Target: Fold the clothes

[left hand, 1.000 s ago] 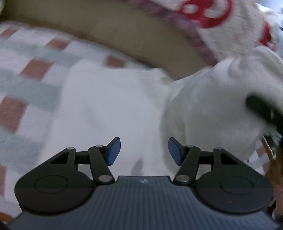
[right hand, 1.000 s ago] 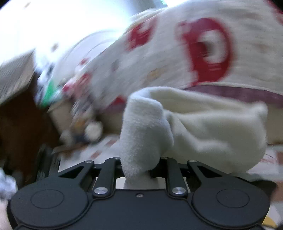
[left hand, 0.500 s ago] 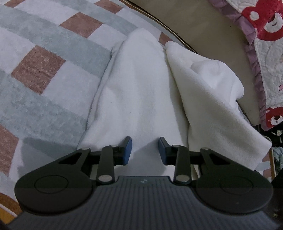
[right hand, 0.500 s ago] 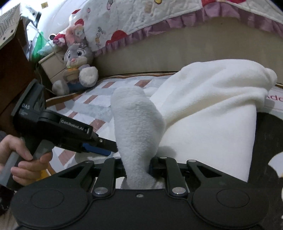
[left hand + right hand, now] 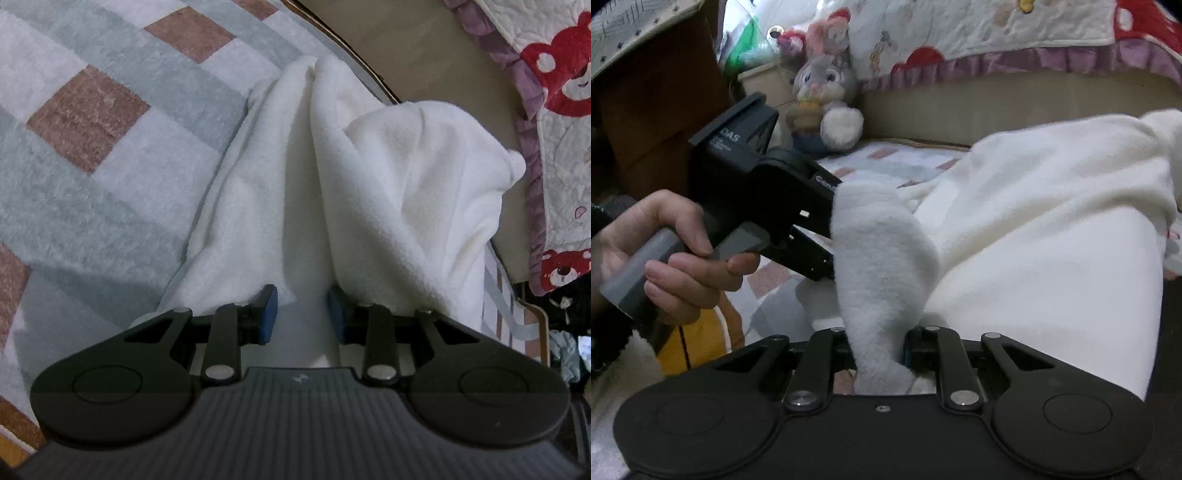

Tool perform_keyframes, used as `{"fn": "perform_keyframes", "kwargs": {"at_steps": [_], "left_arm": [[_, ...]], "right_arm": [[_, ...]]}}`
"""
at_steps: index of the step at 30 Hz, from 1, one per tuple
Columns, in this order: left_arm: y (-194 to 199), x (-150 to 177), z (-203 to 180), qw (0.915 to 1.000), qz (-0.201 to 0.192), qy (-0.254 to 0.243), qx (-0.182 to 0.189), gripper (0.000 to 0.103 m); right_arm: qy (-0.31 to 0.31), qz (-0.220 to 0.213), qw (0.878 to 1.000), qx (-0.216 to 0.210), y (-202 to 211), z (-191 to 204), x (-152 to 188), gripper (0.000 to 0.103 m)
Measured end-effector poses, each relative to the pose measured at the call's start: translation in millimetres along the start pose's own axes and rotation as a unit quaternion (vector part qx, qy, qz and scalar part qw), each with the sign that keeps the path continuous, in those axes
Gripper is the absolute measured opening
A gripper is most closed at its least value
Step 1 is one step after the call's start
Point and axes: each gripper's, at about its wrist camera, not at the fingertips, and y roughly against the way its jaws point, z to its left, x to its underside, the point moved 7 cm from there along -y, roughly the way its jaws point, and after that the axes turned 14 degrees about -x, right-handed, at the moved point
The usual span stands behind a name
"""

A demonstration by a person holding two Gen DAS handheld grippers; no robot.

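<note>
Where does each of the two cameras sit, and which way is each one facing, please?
Left wrist: on the left gripper, looking down along its blue pads at the white fleece garment on the checked rug; no hand shows.
Right wrist: on the right gripper, clamped on a fleece fold, facing the stuffed rabbit; the left hand shows.
Shared: the garment, rug and bear-print quilt.

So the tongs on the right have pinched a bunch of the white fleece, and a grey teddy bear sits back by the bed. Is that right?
Nearly. The right tongs do pinch a bunch of the white fleece, but the grey toy by the bed is a plush rabbit with long ears, not a teddy bear. The right wrist view shows it.
</note>
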Motion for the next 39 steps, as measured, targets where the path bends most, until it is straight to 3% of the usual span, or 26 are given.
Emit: {"fn": "perform_keyframes", "kwargs": {"at_steps": [3, 6, 9, 12, 17, 18, 22, 24, 26, 32, 34, 35, 36, 37, 39], "left_arm": [[7.7, -2.4, -2.8, 0.9999, -0.013, -0.005, 0.008, 0.028], [25.4, -9.1, -9.8, 0.9980, -0.046, -0.001, 0.044, 0.025], [45.9, -15.6, -12.6, 0.9941, -0.090, 0.003, 0.061, 0.017], [45.9, -21.8, -5.7, 0.9933, -0.105, -0.002, 0.048, 0.017], [40.4, -21.9, 9.6, 0.9884, -0.058, 0.077, 0.118, 0.017], [41.4, -22.3, 12.6, 0.9861, -0.053, 0.089, 0.130, 0.019], [50.4, -23.5, 8.5, 0.9852, -0.077, 0.084, 0.128, 0.048], [53.0, -21.8, 3.9, 0.9865, -0.087, 0.074, 0.118, 0.049], [47.6, -19.2, -2.5, 0.9890, -0.078, 0.052, 0.114, 0.060], [13.6, -7.5, -17.6, 0.9975, -0.021, -0.012, 0.066, 0.062], [7.0, -6.2, -24.6, 0.9968, -0.003, -0.017, 0.078, 0.067], [5.1, -5.6, -27.5, 0.9962, 0.004, -0.018, 0.085, 0.076], [5.3, -5.4, -29.1, 0.9957, 0.003, -0.019, 0.091, 0.077], [6.3, -4.7, -30.1, 0.9957, -0.002, -0.025, 0.089, 0.077], [9.4, -2.5, -32.2, 0.9959, -0.016, -0.049, 0.074, 0.073]], "right_arm": [[-0.049, -0.031, 0.998, -0.017, 8.5, -1.7, -15.2, 0.021], [-0.026, -0.045, 0.998, -0.023, 13.2, 11.0, -37.4, 0.021], [-0.021, -0.019, 0.999, -0.015, -2.6, 5.1, -36.8, 0.021], [-0.021, 0.006, 1.000, -0.012, -16.9, -2.6, -22.2, 0.021], [-0.007, 0.009, 1.000, -0.003, -23.0, -3.1, -11.8, 0.021], [-0.004, 0.009, 1.000, -0.002, -22.7, -3.2, -10.9, 0.021], [0.003, 0.008, 1.000, 0.000, -13.7, -6.1, -1.6, 0.021], [0.000, 0.003, 1.000, -0.001, -13.0, -7.3, -0.4, 0.021], [0.000, -0.001, 1.000, 0.001, -12.5, -7.6, 1.7, 0.021], [0.013, -0.007, 1.000, 0.027, -14.0, -0.1, 2.2, 0.025], [0.028, 0.004, 0.999, 0.022, -12.9, 13.6, 2.0, 0.044], [0.054, 0.026, 0.998, 0.001, -10.0, 26.7, 4.7, 0.050], [0.080, 0.047, 0.995, -0.019, -6.8, 39.7, 7.6, 0.056], [0.106, 0.063, 0.992, -0.032, -1.4, 50.2, 10.7, 0.056], [0.123, 0.063, 0.990, -0.015, 23.7, 50.8, 15.9, 0.052]]}}
